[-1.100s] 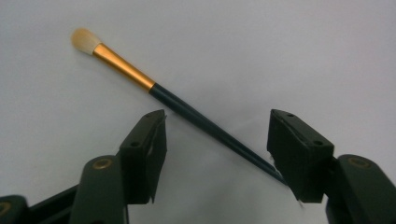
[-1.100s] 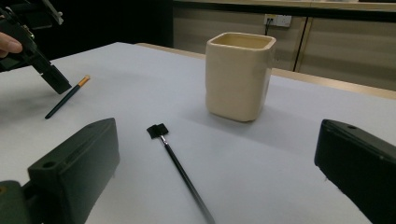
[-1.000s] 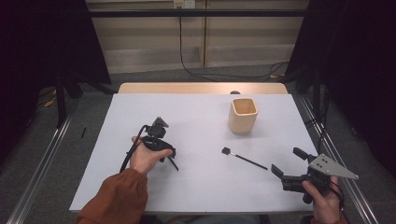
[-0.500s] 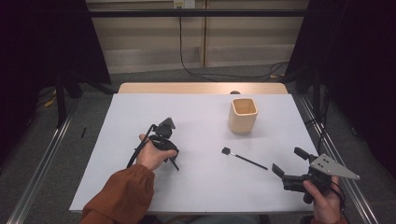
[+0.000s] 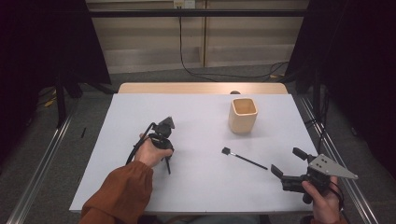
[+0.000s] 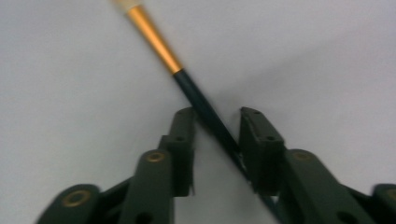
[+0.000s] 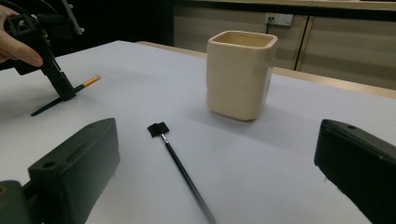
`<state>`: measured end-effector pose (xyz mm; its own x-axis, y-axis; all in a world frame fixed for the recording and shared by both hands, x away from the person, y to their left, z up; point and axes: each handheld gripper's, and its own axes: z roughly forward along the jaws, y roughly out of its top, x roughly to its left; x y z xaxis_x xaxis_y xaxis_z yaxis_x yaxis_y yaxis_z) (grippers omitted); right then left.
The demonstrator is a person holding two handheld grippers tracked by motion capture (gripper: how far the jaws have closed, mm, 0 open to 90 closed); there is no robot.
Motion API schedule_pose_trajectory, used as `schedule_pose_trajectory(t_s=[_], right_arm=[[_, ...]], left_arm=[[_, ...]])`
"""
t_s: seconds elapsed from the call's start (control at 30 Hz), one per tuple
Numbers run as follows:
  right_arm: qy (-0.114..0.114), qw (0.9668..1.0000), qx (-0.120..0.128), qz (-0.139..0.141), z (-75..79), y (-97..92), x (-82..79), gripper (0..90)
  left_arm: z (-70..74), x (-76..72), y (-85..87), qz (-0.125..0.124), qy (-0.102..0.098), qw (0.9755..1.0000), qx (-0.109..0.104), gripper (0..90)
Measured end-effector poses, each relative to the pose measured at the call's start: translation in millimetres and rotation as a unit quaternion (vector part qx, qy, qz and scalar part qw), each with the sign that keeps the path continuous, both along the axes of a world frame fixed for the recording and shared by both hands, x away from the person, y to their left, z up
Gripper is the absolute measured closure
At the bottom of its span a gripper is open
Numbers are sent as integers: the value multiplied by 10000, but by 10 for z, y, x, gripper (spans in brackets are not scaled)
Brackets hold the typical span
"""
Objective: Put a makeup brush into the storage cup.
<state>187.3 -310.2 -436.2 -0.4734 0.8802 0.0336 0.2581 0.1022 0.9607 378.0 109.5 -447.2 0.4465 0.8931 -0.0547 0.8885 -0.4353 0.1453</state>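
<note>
On the table (image 5: pixel 196 186) the cup (image 5: pixel 243 115) stands toward the far right; the flat-headed brush (image 5: pixel 243 158) lies in front of it, well apart; the gold-ferruled brush (image 6: pixel 187 79) lies at the left, between the jaws of the left gripper (image 6: pixel 217 135); the right gripper (image 5: pixel 288 162) sits at the near right corner.

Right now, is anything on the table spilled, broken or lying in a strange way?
Nothing stands out. The cream cup stands upright with nothing spilled around it. One black brush lies flat on the white table. The gold-collared brush lies between the left tool jaws, which have just been closing.
</note>
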Motion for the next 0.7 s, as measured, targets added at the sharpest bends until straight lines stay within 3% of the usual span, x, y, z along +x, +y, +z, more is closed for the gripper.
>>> schedule_pose_trajectory(t_s=[0.07, 0.2, 0.4, 0.7], right_arm=[[7, 10000, -2, -4, -1, 1, 1, 0], [5, 10000, -1, -7, -3, 1, 2, 0], [23, 10000, -20, 1, -5, 6, 3, 0], [26, 10000, -24, -6, -8, 5, 12, 0]], left_arm=[[2, 13, 40, -8, 21, 10000, -43, 782], [-2, 1, 60, -140, -92, 9999, -15, 837], [8, -4, 74, -320, -143, 9994, -15, 839], [13, -23, 181, -344, -206, 9984, -406, 840]])
